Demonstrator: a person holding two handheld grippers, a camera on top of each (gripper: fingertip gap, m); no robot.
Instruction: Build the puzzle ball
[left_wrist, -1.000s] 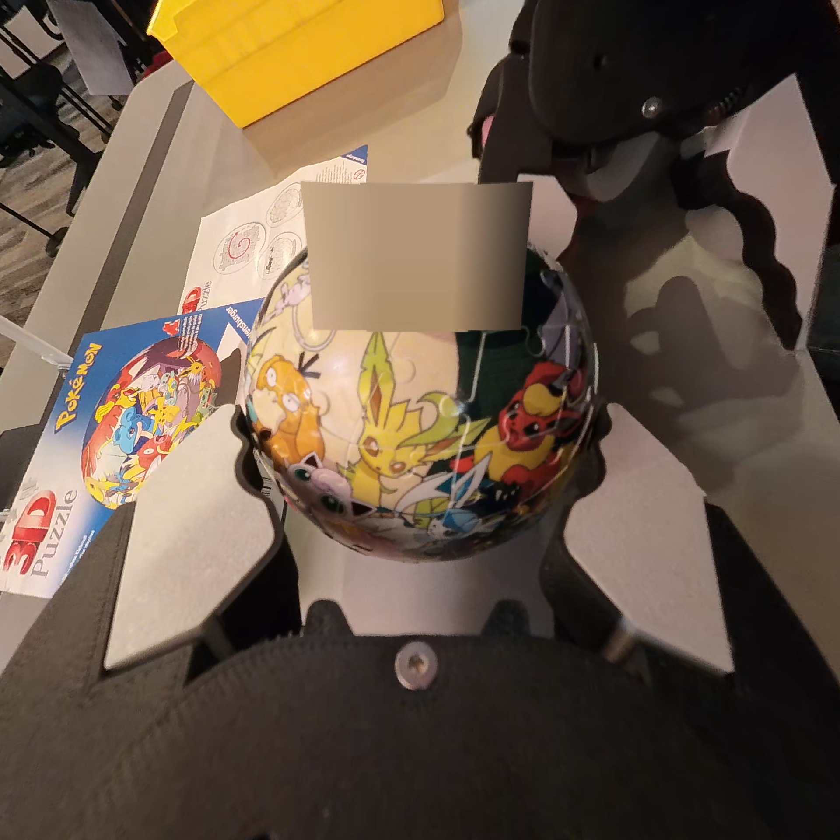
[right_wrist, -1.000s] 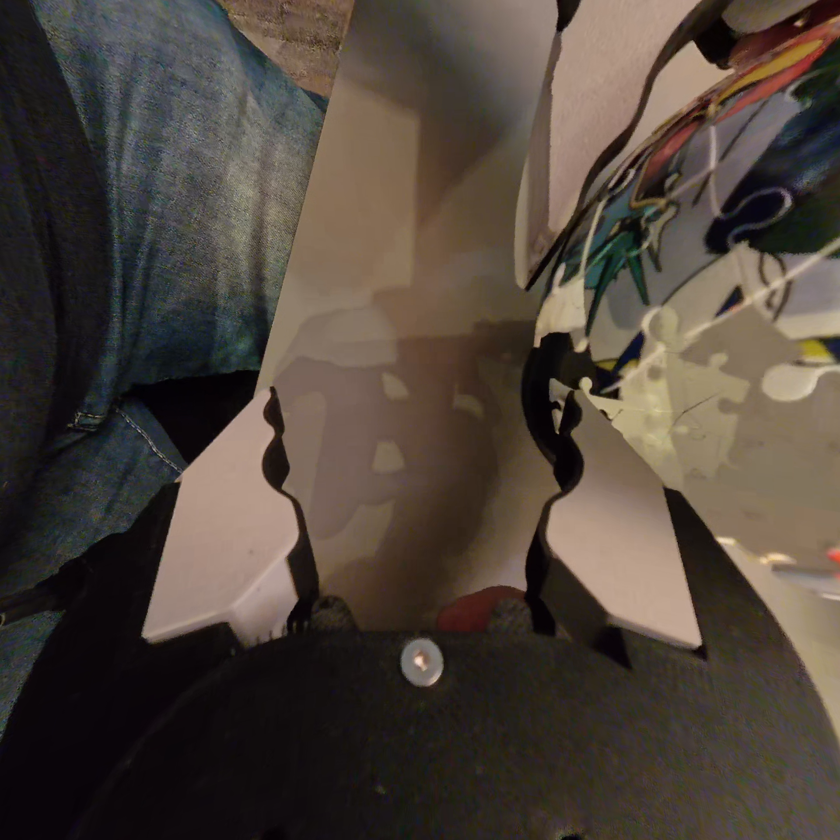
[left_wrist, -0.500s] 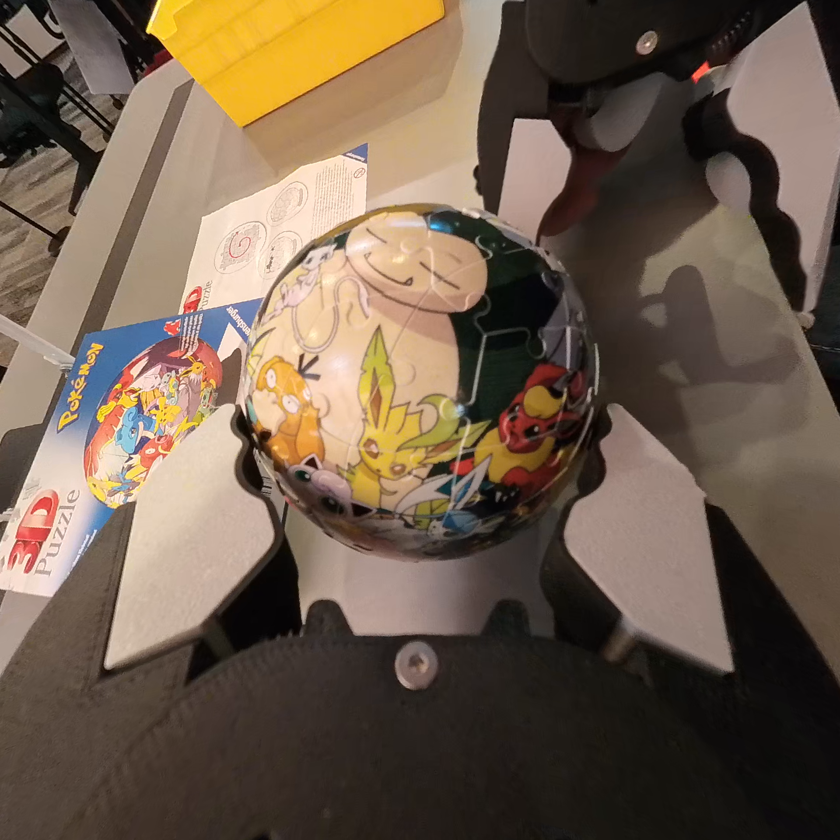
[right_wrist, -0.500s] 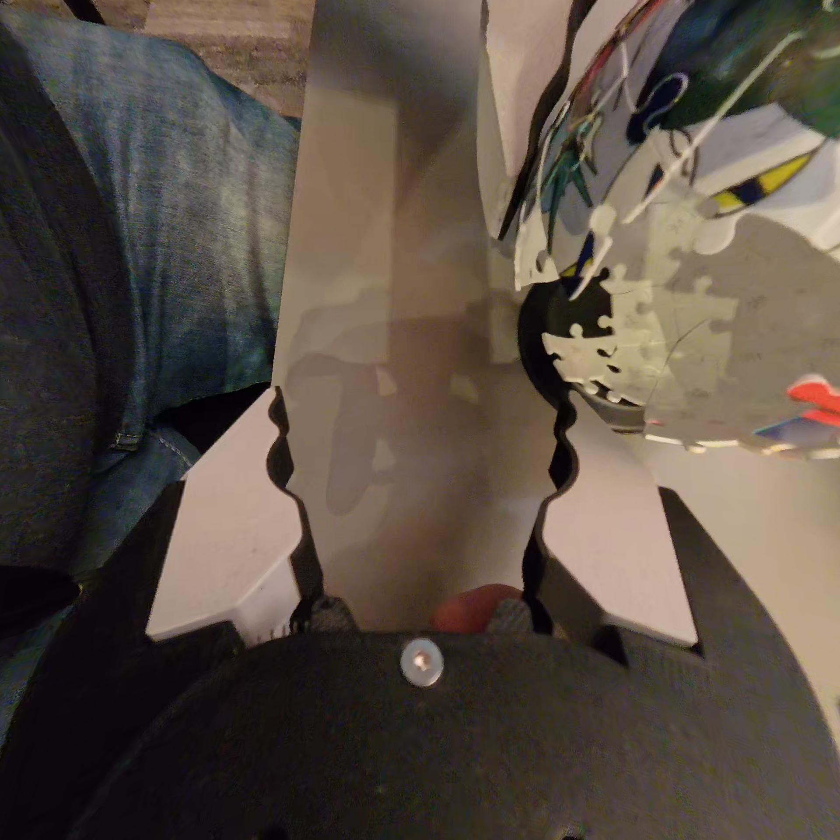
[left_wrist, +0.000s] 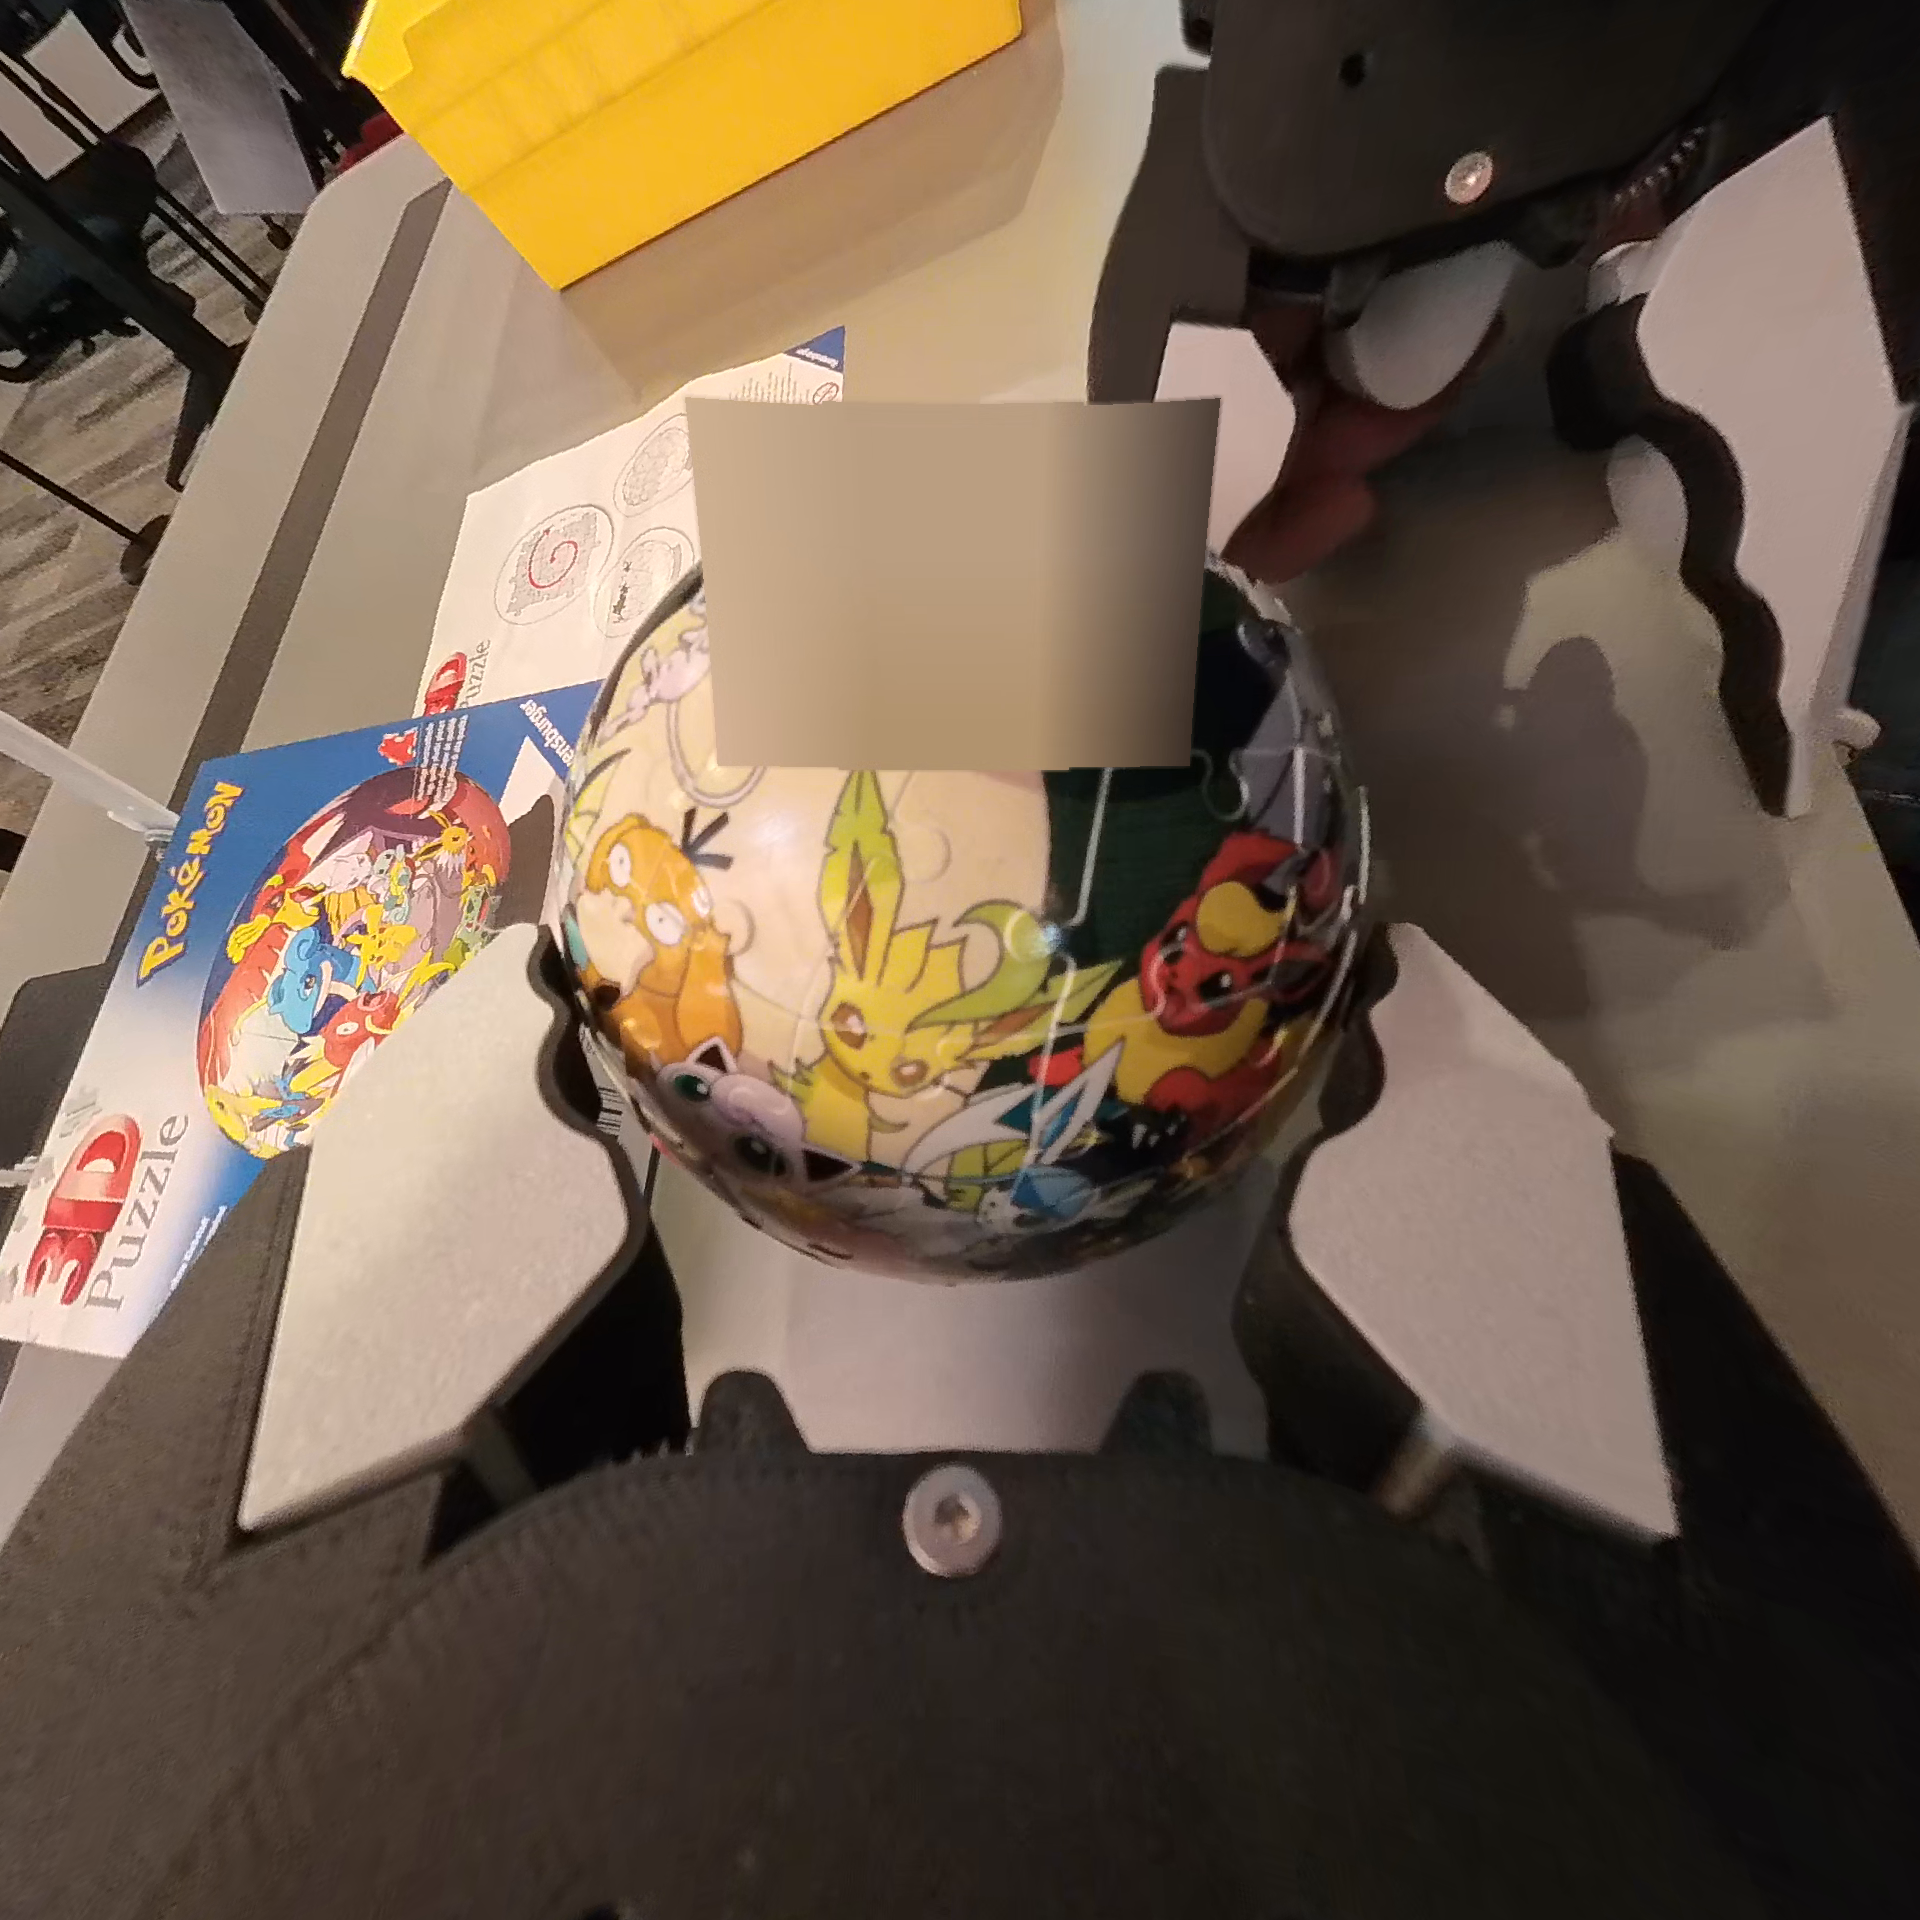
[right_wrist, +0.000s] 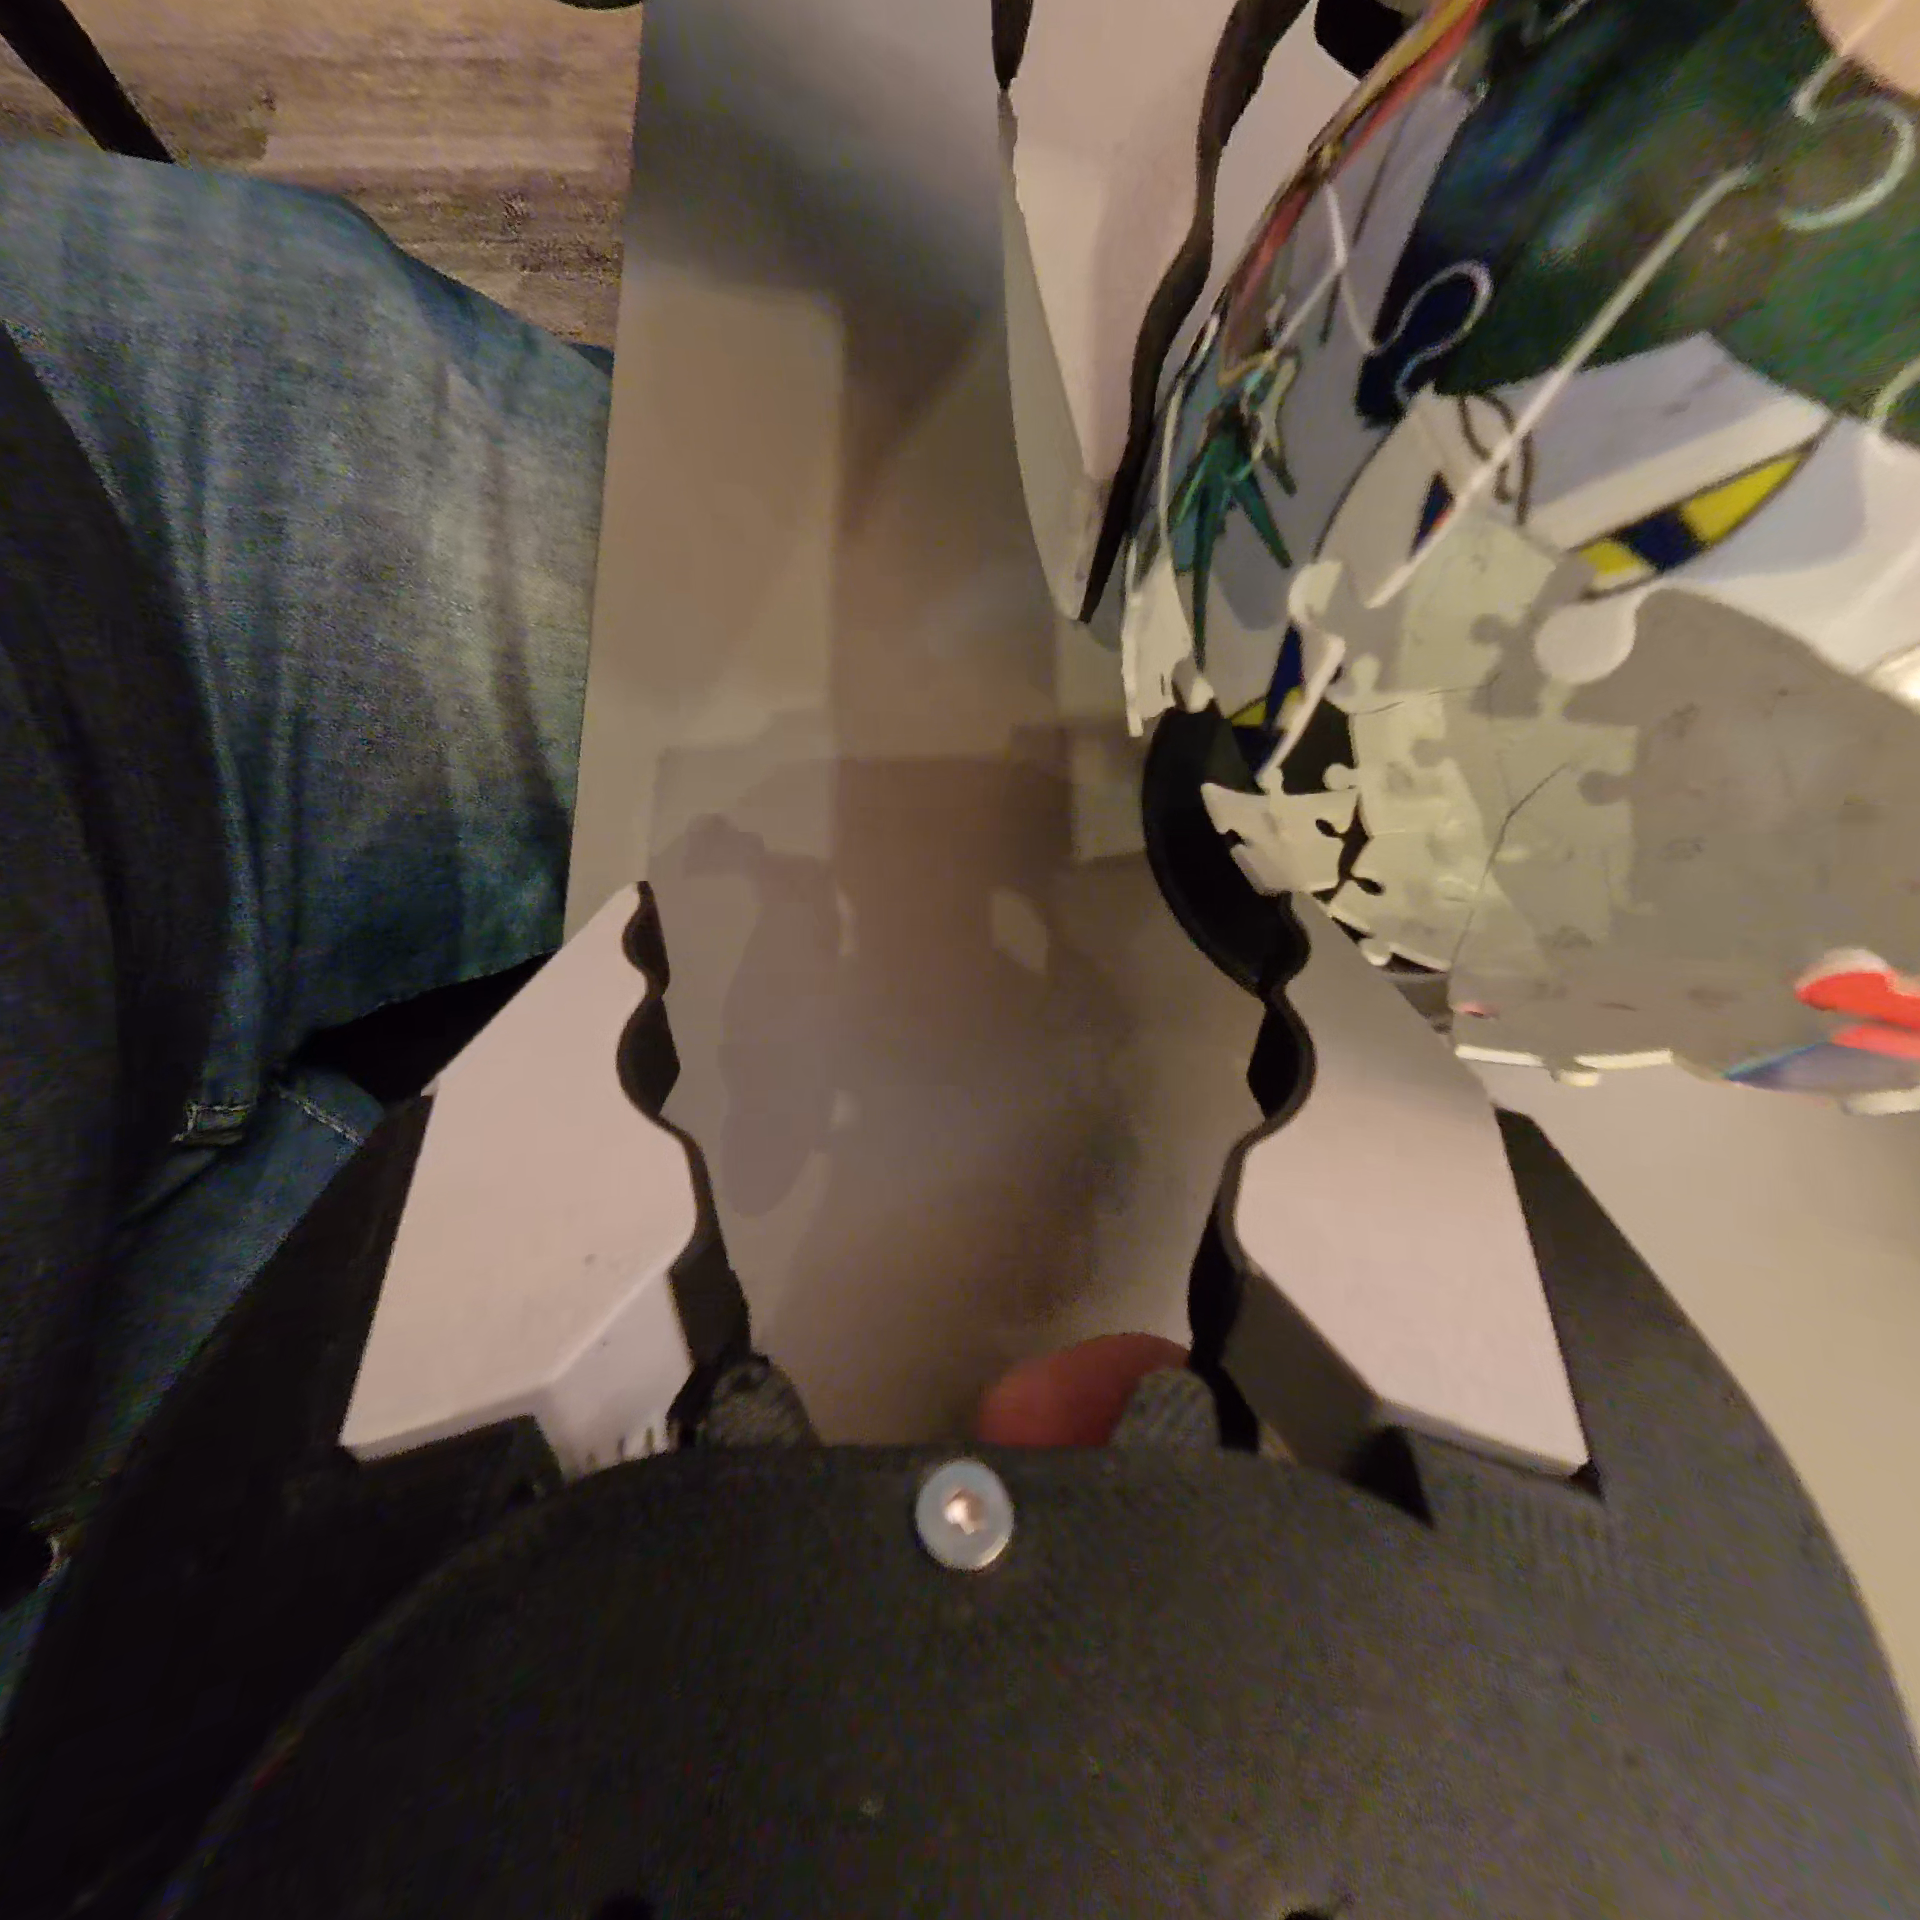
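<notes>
The puzzle ball (left_wrist: 935, 997), covered in colourful cartoon creatures, sits between the two fingers of my left gripper (left_wrist: 961, 1039), which is shut on its sides and holds it above the grey table (left_wrist: 1558, 1039). A flat grey patch covers the ball's top. My right gripper (left_wrist: 1486, 644) hangs open and empty beyond the ball at the upper right, apart from it. In the right wrist view my right gripper (right_wrist: 956, 920) is open with only table between its fingers. The ball (right_wrist: 1558, 644) fills the upper right there, showing pale grey pieces with small dark gaps.
A yellow bin (left_wrist: 675, 114) stands at the back of the table. A white instruction sheet (left_wrist: 551, 561) and a blue puzzle leaflet (left_wrist: 301, 935) lie left of the ball. The table's left edge (left_wrist: 208, 540) is near. A person's jeans-clad leg (right_wrist: 260, 644) is beside the table.
My right gripper drew back from the far side of the ball and stayed open. The ball has stayed still in my left gripper.
</notes>
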